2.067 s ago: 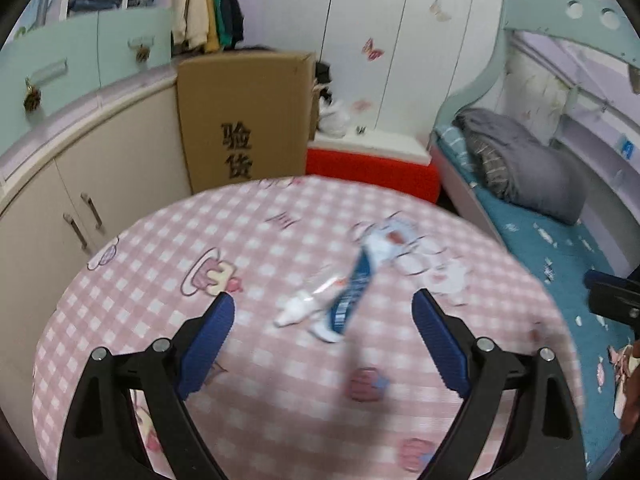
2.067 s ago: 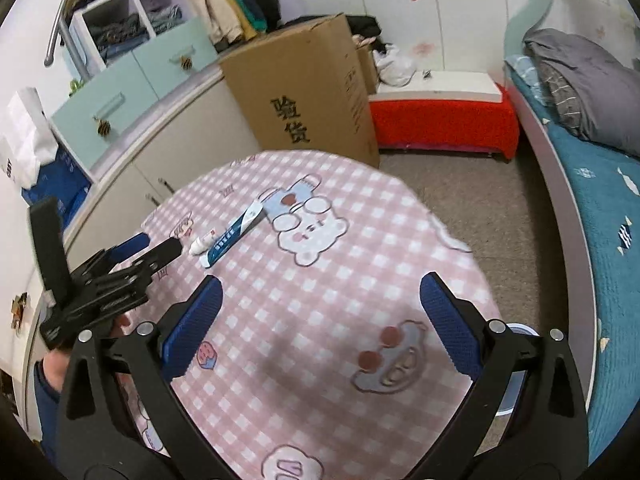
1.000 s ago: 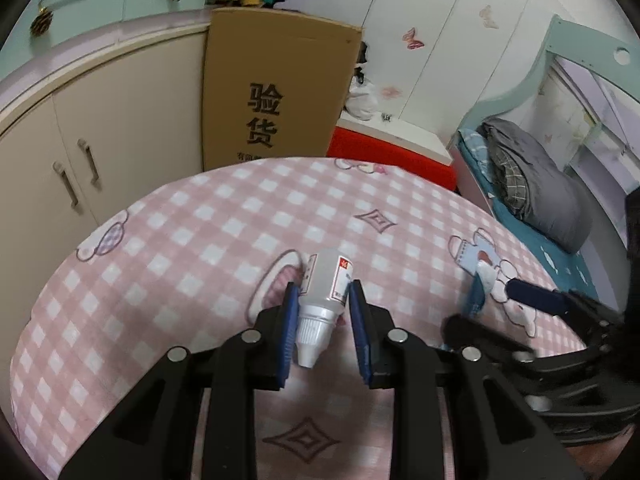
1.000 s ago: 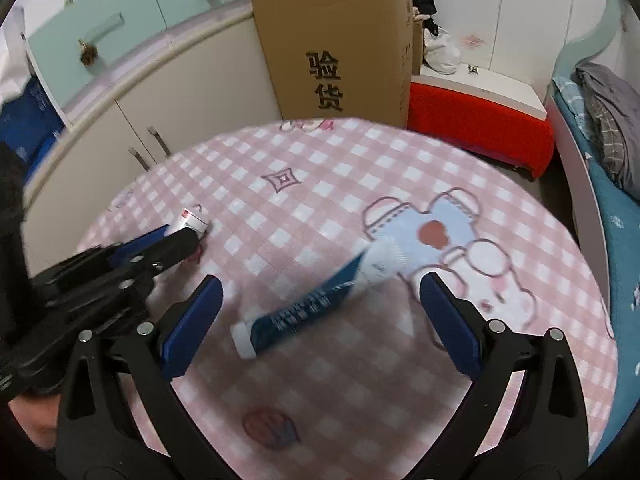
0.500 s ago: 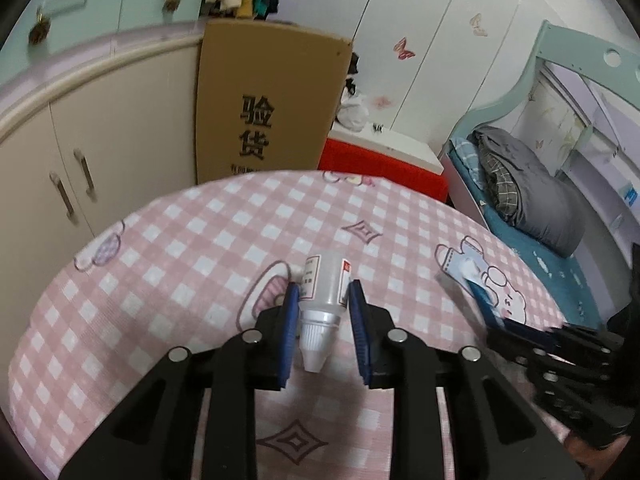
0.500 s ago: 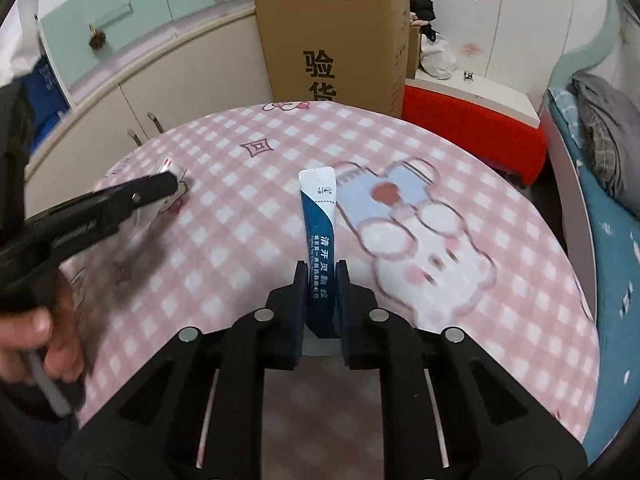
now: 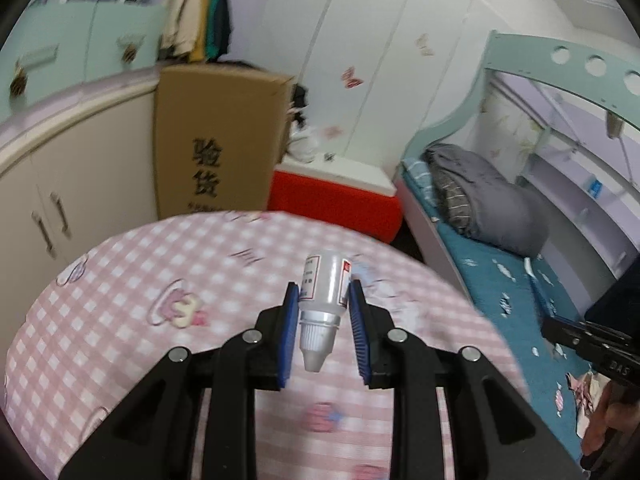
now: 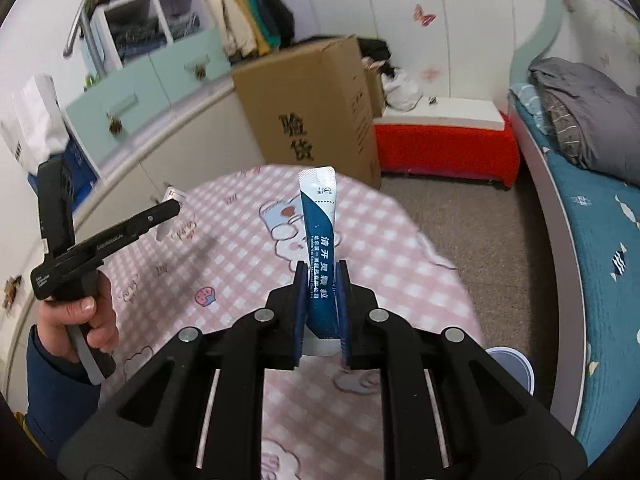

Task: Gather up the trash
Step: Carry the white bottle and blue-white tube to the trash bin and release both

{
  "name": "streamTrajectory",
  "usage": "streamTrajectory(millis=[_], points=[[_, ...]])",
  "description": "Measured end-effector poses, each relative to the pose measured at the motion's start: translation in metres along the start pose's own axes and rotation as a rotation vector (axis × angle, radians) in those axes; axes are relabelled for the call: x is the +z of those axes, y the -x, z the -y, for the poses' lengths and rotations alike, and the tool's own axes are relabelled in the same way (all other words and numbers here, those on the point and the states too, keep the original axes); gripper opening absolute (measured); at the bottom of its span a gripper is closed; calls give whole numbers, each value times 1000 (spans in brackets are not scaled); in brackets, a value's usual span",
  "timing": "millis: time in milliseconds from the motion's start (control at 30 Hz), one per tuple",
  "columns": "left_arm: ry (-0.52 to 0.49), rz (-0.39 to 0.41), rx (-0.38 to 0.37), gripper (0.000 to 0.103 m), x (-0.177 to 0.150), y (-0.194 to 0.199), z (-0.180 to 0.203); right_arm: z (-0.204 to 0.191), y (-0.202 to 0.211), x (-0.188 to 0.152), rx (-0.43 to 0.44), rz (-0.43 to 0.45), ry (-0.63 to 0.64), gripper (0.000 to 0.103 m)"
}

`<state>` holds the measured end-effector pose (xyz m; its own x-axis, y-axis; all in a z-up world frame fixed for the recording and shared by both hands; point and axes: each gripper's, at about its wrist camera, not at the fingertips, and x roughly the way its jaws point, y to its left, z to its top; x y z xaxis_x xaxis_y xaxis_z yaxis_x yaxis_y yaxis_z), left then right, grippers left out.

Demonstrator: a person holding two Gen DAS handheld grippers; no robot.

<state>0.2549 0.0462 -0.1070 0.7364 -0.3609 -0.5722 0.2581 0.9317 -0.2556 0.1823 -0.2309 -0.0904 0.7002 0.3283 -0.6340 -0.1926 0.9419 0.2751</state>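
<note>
My left gripper (image 7: 324, 294) is shut on a small white dropper bottle (image 7: 325, 276), nozzle towards the camera, held above the round table with the pink checked cloth (image 7: 120, 320). My right gripper (image 8: 321, 270) is shut on a blue and white sachet (image 8: 319, 216) that stands upright between the pads, over the table (image 8: 240, 264). The right wrist view shows the left gripper (image 8: 170, 204) at the left, held by a hand (image 8: 90, 320), with the bottle's end (image 8: 173, 194) sticking out. The right gripper's black body (image 7: 584, 336) sits at the right edge of the left wrist view.
A tall cardboard box (image 7: 216, 140) and a red bench with a white top (image 7: 336, 196) stand behind the table. Cream cabinets (image 7: 60, 192) run along the left, a bed (image 8: 592, 220) along the right. A pale round rim (image 8: 516, 364) shows on the floor beside the table.
The right gripper closed on the sachet and lifted it off the table, standing it upright. The left gripper rose with the bottle still in it. Both views swung to the right.
</note>
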Motion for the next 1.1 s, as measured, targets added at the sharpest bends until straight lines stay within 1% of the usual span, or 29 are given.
streamTrajectory(millis=[100, 167, 233, 300, 467, 667, 733, 867, 1000, 1100], points=[[-40, 15, -12, 24, 3, 12, 35, 18, 28, -3, 11, 53, -36, 14], [-88, 26, 19, 24, 3, 17, 64, 31, 43, -4, 14, 81, -58, 14], [-98, 22, 8, 24, 2, 19, 80, 44, 58, -5, 10, 107, -73, 14], [-126, 16, 1, 24, -1, 19, 104, 60, 74, -7, 4, 131, -88, 14], [-185, -1, -44, 24, -12, 14, 162, 105, 104, -14, -27, 180, -146, 14], [-252, -39, -125, 24, -25, -7, 236, 159, 121, -32, -75, 192, -223, 14], [-267, -68, -167, 24, -32, -20, 261, 182, 124, -40, -96, 184, -260, 14], [-281, -144, -219, 25, -47, -55, 297, 225, 122, -59, -122, 155, -337, 14], [-294, -235, -247, 25, -65, -93, 324, 256, 111, -79, -138, 117, -397, 14], [-307, -306, -251, 25, -79, -122, 342, 279, 97, -92, -144, 79, -447, 14]])
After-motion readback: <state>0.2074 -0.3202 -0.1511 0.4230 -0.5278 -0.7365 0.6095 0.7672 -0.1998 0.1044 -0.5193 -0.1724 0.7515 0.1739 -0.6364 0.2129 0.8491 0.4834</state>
